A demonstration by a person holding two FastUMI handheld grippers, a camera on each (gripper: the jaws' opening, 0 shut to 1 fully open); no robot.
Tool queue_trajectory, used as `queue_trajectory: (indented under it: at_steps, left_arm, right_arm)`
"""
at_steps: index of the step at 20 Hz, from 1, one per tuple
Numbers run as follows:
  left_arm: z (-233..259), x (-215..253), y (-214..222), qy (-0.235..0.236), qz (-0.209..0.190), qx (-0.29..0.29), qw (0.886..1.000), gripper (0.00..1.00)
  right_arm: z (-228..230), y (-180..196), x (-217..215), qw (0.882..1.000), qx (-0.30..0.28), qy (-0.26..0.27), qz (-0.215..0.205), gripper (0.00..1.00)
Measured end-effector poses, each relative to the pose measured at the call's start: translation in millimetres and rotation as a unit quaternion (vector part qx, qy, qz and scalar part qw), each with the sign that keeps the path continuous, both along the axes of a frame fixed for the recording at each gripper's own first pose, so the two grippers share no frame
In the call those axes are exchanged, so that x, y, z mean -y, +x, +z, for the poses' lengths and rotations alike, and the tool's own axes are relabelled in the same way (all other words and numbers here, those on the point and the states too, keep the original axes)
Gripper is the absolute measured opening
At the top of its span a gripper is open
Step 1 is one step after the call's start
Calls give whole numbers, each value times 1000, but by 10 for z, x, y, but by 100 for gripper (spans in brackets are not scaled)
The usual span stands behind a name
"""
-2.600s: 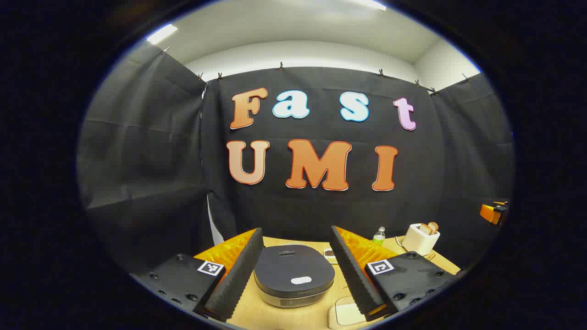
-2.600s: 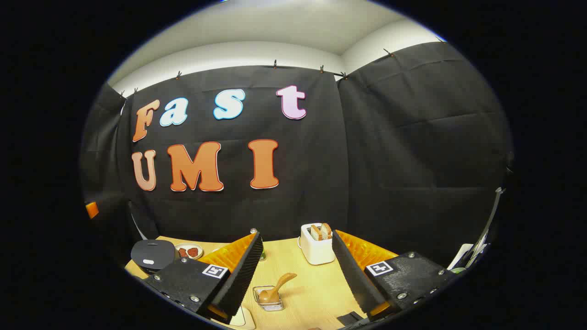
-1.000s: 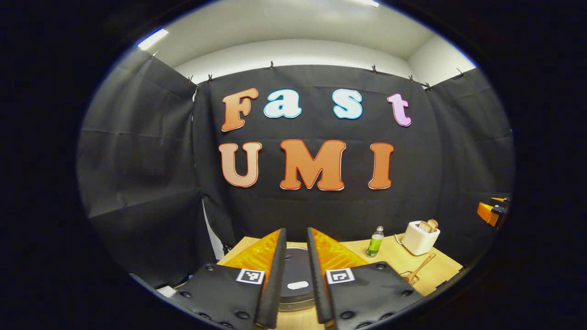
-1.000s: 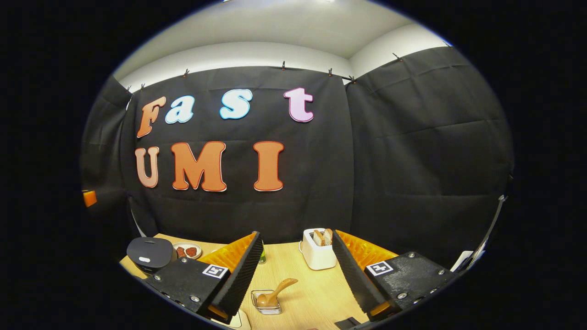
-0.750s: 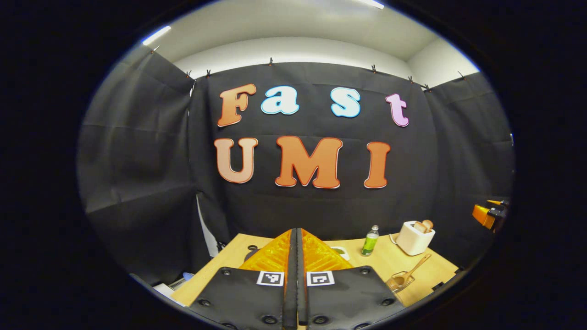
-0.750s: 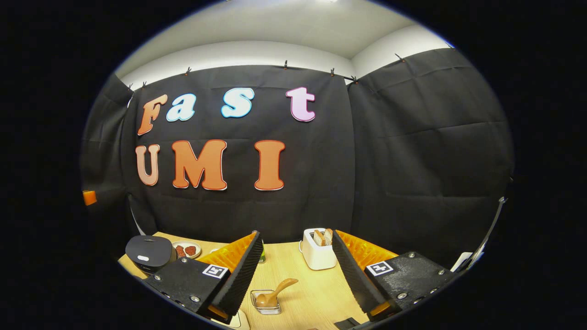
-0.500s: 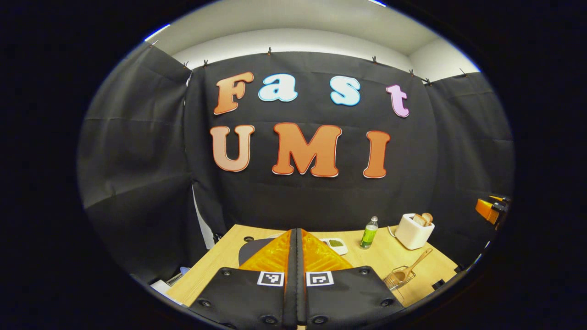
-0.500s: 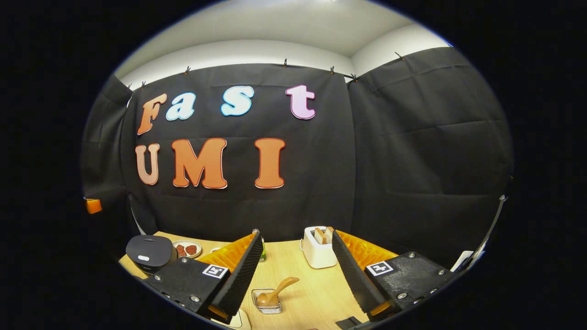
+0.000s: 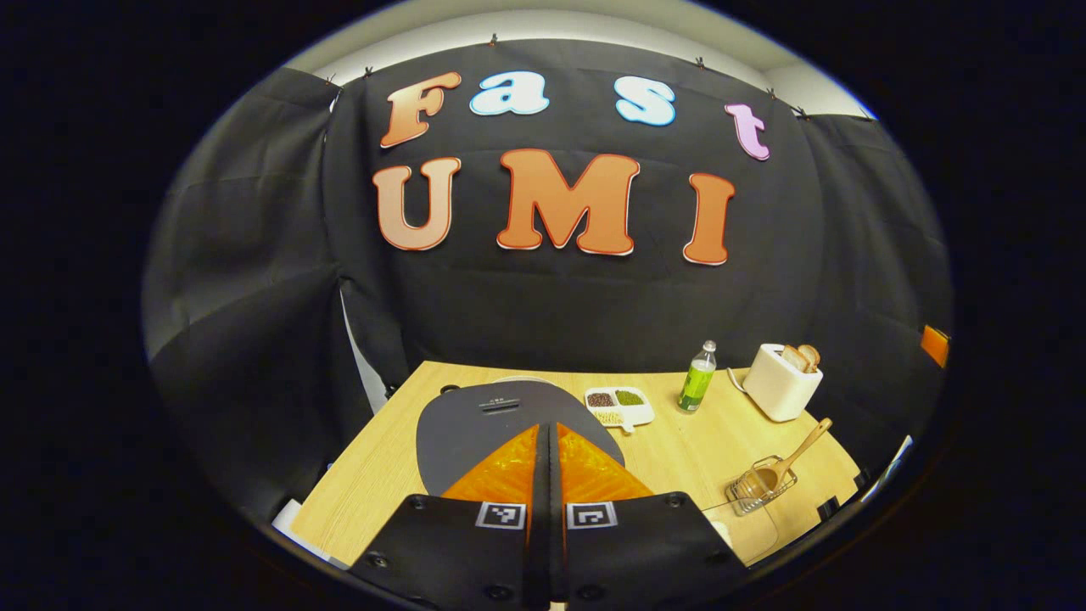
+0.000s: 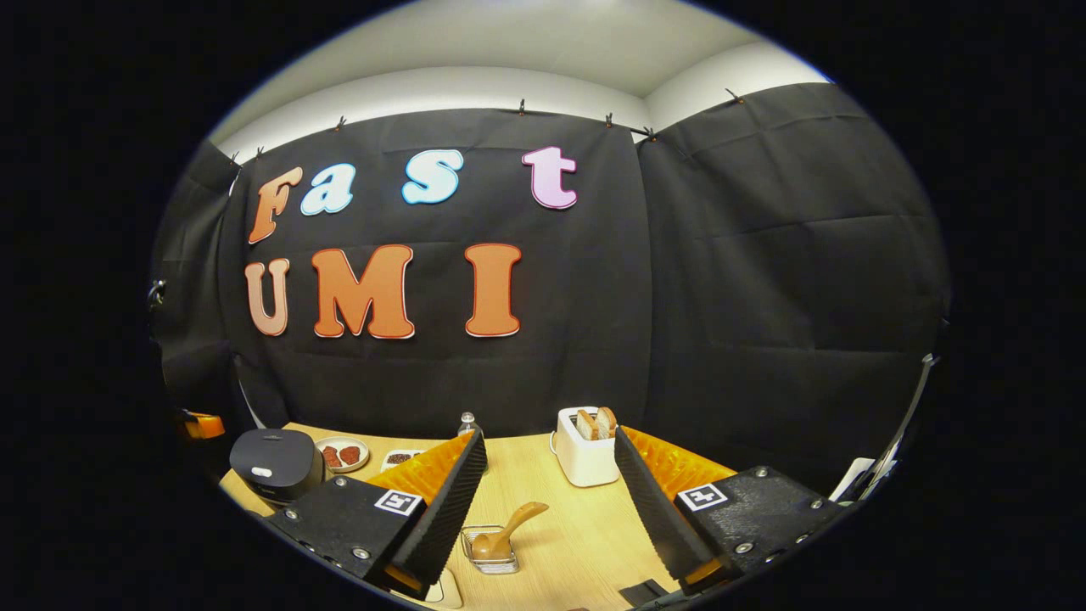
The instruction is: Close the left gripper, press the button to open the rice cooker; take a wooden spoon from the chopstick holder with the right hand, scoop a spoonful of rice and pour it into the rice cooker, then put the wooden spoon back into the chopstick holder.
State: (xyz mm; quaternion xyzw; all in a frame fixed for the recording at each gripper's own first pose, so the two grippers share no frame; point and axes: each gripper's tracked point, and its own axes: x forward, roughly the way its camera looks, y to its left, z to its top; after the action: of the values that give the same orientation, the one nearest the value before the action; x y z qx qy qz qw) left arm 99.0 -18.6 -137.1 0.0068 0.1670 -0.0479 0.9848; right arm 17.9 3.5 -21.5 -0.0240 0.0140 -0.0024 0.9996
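wood table [image 9: 382, 475] | on it: rice cooker [image 9: 501, 420], tray [image 9: 619, 406], bottle [image 9: 697, 386], toaster [image 9: 782, 382], chopstick holder [image 9: 759, 488]

We see a wooden table [image 9: 399, 458], a white toaster [image 9: 780, 382] holding bread slices far right, a green bottle [image 9: 697, 388] left of it, a divided snack tray [image 9: 618, 406], a small plate [image 10: 342, 454] of red pieces.

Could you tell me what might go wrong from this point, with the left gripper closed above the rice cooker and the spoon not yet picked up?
The shut left gripper hides the rice cooker button in its own view, so the press could land off the button and the lid stay closed. The wooden spoon leans in a light wire chopstick holder; the open right gripper might tip or drag the holder when lifting it.
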Motion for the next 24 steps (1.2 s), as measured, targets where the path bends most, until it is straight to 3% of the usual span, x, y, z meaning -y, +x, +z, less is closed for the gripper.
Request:
queue_trajectory:
  at_steps: [7,13,14,18,22,24]
  left_arm:
    - [-628,25,209,17,0,-55,998,4]
    - [-1001,24,84,2,1,-110,994,4]
    - [-919,30,140,1,1,-91,996,2]
    - [-1033,44,106,39,-19,-121,992,4]
    - [-1050,15,86,4,-2,-132,991,5]
    - [-1010,41,93,14,-4,-118,993,7]
  right_arm:
    - [-102,-40,94,1000,-14,-6,-14,94]
    - [-167,-85,189,999,-22,-6,-27,94]
    - [-183,-87,195,999,-24,-5,-28,94]
    - [-264,-107,204,999,-34,-1,-28,94]
    - [-268,-157,201,999,-34,2,-23,94]
    - [-228,-172,226,999,-29,-1,-24,94]
